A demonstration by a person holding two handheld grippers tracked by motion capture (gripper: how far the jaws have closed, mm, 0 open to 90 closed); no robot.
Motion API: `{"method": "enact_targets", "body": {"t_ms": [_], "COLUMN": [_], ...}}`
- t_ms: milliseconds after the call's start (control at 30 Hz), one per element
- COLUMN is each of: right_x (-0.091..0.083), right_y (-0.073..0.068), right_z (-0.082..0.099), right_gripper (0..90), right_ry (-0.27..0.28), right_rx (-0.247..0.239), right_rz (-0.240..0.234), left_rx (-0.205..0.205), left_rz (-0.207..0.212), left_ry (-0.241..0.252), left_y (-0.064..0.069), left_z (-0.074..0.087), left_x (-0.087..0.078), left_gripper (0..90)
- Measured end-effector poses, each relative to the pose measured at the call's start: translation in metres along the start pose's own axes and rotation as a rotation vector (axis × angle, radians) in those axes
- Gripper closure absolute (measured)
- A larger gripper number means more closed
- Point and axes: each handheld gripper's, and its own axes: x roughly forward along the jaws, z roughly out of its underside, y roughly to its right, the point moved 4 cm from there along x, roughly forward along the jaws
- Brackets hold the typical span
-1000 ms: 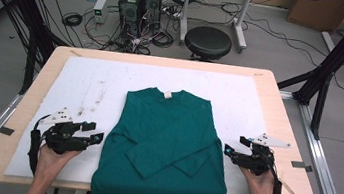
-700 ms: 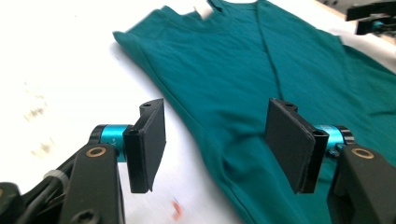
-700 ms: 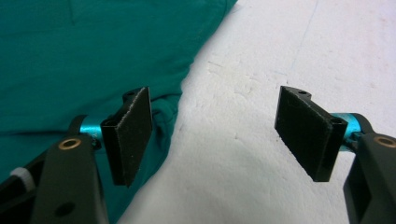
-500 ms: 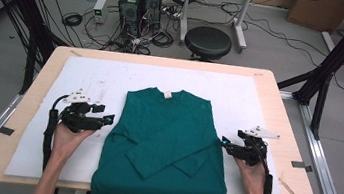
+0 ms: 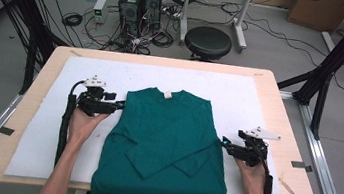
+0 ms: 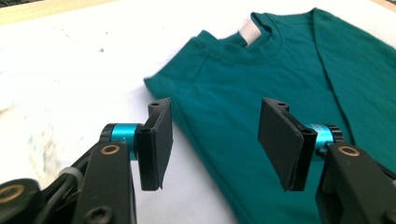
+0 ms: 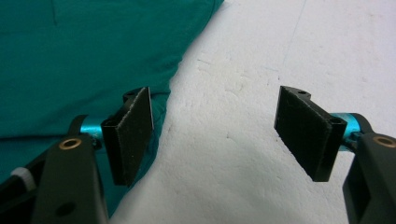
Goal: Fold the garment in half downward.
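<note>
At the left of the high view we see the left gripper [image 5: 119, 105] held in the person's left hand [image 5: 84, 122], level with the shirt's shoulder and just beside its left edge. Its jaws stand apart, and they have just been closing a little; in the left gripper view [image 6: 215, 142] the shirt's edge lies below the gap, with no cloth pressed by either pad. A black cable runs down from it along the forearm.

In the middle lies the green shirt [image 5: 168, 132], flat on the white mat [image 5: 241, 93] that covers the wooden table [image 5: 285, 122]. Collar and white neck label [image 5: 167, 95] point away from the person. Both long sleeves are folded in and cross over the lower front. The hem reaches the mat's near edge.

At the right we note the right gripper [image 5: 225, 143], in the right hand [image 5: 253, 170], its tips at the shirt's right edge near the folded sleeve. Jaws wide apart; the right gripper view [image 7: 215, 128] shows bare mat between them, with the shirt's edge [image 7: 93, 60] under the left pad [image 7: 133, 133]. Whether that pad touches cloth, we cannot tell.
</note>
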Motion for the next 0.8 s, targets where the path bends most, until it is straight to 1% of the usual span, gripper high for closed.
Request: {"method": "enact_targets", "body": {"t_ms": [33,133,167,200,233,267,300,333,433,533,633,700,767,800], "right_x": [0.000,0.000,0.000,0.000,0.000,0.000,0.001,0.001,0.001,0.001,0.001,0.001,0.001,0.001], "right_y": [0.000,0.000,0.000,0.000,-0.001,-0.001,-0.001,-0.001,-0.001,0.000,-0.001,-0.001,-0.001,-0.001], "right_z": [0.000,0.000,0.000,0.000,0.000,0.000,0.000,0.000,0.000,0.000,0.000,0.000,0.000,0.000], "right_gripper": [28.5,28.5,28.5,28.5,28.5,28.6,28.6,28.6,28.5,28.5,28.6,28.6,28.6,28.6], "right_ry": [-0.002,-0.004,-0.003,-0.004,-0.006,-0.006,-0.006,-0.006,-0.007,-0.008,-0.012,-0.014,-0.014,-0.014], "right_rx": [0.002,0.000,-0.003,-0.005,-0.005,-0.005,-0.005,-0.003,-0.002,-0.002,-0.002,-0.001,-0.001,-0.003], "right_rz": [0.000,0.001,0.005,0.006,0.006,0.008,0.008,0.009,0.008,0.009,0.010,0.008,0.008,0.009], "left_rx": [0.003,-0.006,-0.011,-0.022,-0.026,-0.021,-0.013,-0.011,-0.022,-0.044,-0.051,-0.070,-0.078,-0.075], "left_rz": [-0.008,-0.033,-0.037,-0.032,-0.031,-0.041,-0.059,-0.063,-0.081,-0.078,-0.095,-0.091,-0.086,-0.092], "left_ry": [0.002,-0.004,-0.008,-0.014,-0.022,-0.026,-0.025,-0.031,-0.064,-0.051,-0.042,-0.024,-0.013,-0.016], "left_y": [-0.001,-0.007,-0.009,-0.011,-0.013,-0.014,-0.014,-0.015,-0.019,-0.024,-0.029,-0.031,-0.032,-0.032], "left_z": [-0.003,-0.013,-0.016,-0.018,-0.020,-0.020,-0.018,-0.016,-0.007,-0.003,0.001,0.002,0.003,0.003], "left_x": [0.003,0.014,0.018,0.024,0.031,0.036,0.042,0.048,0.064,0.072,0.077,0.080,0.082,0.083], "left_gripper": [45.0,45.6,46.5,46.6,46.5,46.5,46.5,46.5,45.5,44.3,42.0,41.4,41.4,41.4]}}
